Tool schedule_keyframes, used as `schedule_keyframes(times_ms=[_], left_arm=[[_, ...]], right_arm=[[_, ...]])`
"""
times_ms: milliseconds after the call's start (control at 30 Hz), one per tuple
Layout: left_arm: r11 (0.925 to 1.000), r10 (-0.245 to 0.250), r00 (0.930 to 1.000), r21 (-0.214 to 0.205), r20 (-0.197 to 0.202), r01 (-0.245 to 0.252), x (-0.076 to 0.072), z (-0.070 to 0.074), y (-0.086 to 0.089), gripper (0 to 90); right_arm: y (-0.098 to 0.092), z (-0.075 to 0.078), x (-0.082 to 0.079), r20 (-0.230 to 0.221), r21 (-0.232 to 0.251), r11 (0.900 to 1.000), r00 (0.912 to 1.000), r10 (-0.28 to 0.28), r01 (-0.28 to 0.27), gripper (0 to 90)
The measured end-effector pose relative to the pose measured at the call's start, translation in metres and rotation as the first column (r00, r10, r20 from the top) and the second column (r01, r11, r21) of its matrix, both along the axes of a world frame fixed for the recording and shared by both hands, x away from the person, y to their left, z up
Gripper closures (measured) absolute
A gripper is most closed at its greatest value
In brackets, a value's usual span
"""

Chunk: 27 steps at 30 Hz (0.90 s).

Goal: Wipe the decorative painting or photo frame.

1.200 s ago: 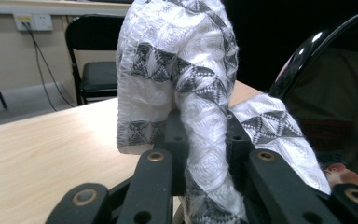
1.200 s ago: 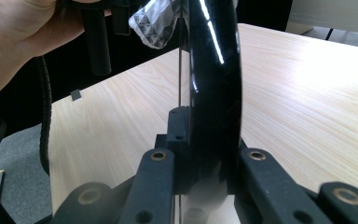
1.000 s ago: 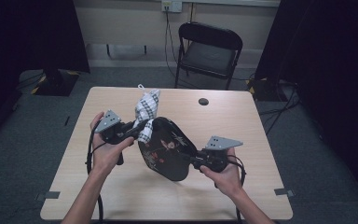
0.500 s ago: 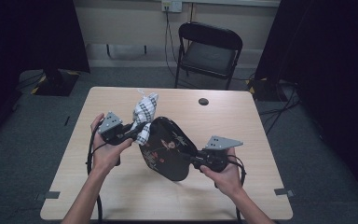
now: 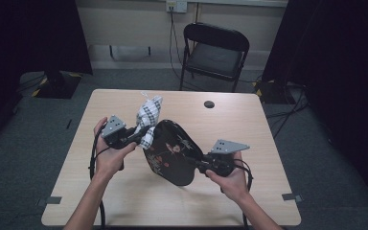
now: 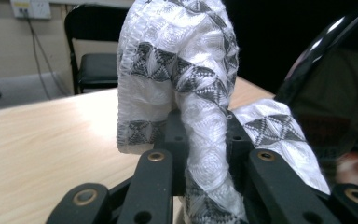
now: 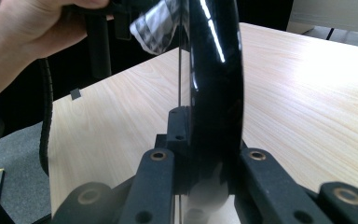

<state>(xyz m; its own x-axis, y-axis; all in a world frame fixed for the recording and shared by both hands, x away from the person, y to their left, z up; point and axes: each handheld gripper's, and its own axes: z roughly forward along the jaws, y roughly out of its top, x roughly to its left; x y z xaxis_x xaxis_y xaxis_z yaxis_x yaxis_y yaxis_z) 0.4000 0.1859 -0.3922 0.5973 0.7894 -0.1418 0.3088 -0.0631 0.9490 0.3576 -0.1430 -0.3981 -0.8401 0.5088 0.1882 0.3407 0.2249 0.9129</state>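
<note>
Nearest to me in the high view, my right gripper [image 5: 202,165] sits low over the front half of the table [image 5: 124,201], its jaws clamped on the near edge of the black tray [image 5: 172,153]; in the right gripper view the tray [image 7: 214,93] stands edge-on between the two black jaws, glossy and upright, pinched tight at its rim. The tray is held up off the table, tilted, its dark face with a small floral pattern turned toward the high camera. A little farther on and to the left, my left gripper [image 5: 141,133] meets the tray's upper left edge, jaws narrowed onto the white cloth with grey checks [image 5: 148,117]. In the left gripper view the cloth [image 6: 186,93] bunches up between the jaws, and one flap lies against the tray's rim [image 6: 326,60] at the right. Beyond that, a small dark round object [image 5: 209,104] lies on the far part of the table, well apart from both grippers. Behind the table stands a black folding chair [image 5: 214,55], and a wall socket [image 5: 176,5] is on the wall behind it.
</note>
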Motion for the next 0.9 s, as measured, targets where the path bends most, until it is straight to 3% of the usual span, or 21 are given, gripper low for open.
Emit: schedule_keyframes(times_ms=[67, 133, 233, 300, 367, 667, 767, 867, 900], left_arm=[[0.9999, 0.009, 0.9999, 0.009, -0.006, -0.009, 0.0, -0.002, 0.001, 77.3], [0.9999, 0.011, 0.9998, 0.013, 0.019, -0.012, -0.004, 0.003, -0.003, 77.7], [0.9976, -0.047, 0.9968, -0.048, 0.065, 0.05, -0.011, 0.019, -0.009, 77.7], [0.9986, -0.048, 0.995, -0.017, 0.087, 0.049, -0.014, 0.024, -0.013, 77.6], [0.9987, -0.039, 0.996, -0.03, 0.08, 0.042, -0.011, 0.019, -0.014, 77.7], [0.9999, -0.013, 0.9999, 0.011, -0.001, 0.013, 0.003, -0.005, -0.003, 77.7], [0.9995, -0.029, 0.9994, -0.013, 0.021, 0.029, 0.003, -0.005, -0.003, 77.7], [0.9962, -0.058, 0.9976, -0.064, 0.038, 0.06, -0.001, 0.005, -0.006, 77.6], [0.9969, -0.057, 0.9972, -0.051, 0.048, 0.059, -0.003, 0.008, -0.008, 77.6]], right_arm=[[0.0, 0.0, 0.0, 0.0, -0.001, 1.0, 1.0, 0.0, 0.0, 80.9], [0.0, 0.0, 0.0, 0.002, -0.003, 1.0, 1.0, 0.002, -0.002, 80.8], [-0.002, 0.0, 0.001, 0.003, -0.007, 1.0, 1.0, -0.001, 0.001, 80.0], [-0.003, 0.0, 0.001, 0.001, -0.006, 1.0, 1.0, -0.003, 0.003, 79.4], [-0.003, 0.0, 0.001, 0.003, -0.007, 1.0, 1.0, -0.007, 0.007, 79.8], [-0.007, 0.001, 0.002, 0.011, -0.018, 0.9996, 0.9998, -0.019, 0.02, 79.3], [-0.008, 0.001, 0.002, 0.012, -0.017, 0.9996, 0.9997, -0.023, 0.023, 79.3], [-0.008, 0.001, 0.002, 0.013, -0.017, 0.9996, 0.9997, -0.023, 0.023, 79.3], [-0.008, 0.001, 0.002, 0.013, -0.016, 0.9996, 0.9996, -0.023, 0.024, 79.2]])
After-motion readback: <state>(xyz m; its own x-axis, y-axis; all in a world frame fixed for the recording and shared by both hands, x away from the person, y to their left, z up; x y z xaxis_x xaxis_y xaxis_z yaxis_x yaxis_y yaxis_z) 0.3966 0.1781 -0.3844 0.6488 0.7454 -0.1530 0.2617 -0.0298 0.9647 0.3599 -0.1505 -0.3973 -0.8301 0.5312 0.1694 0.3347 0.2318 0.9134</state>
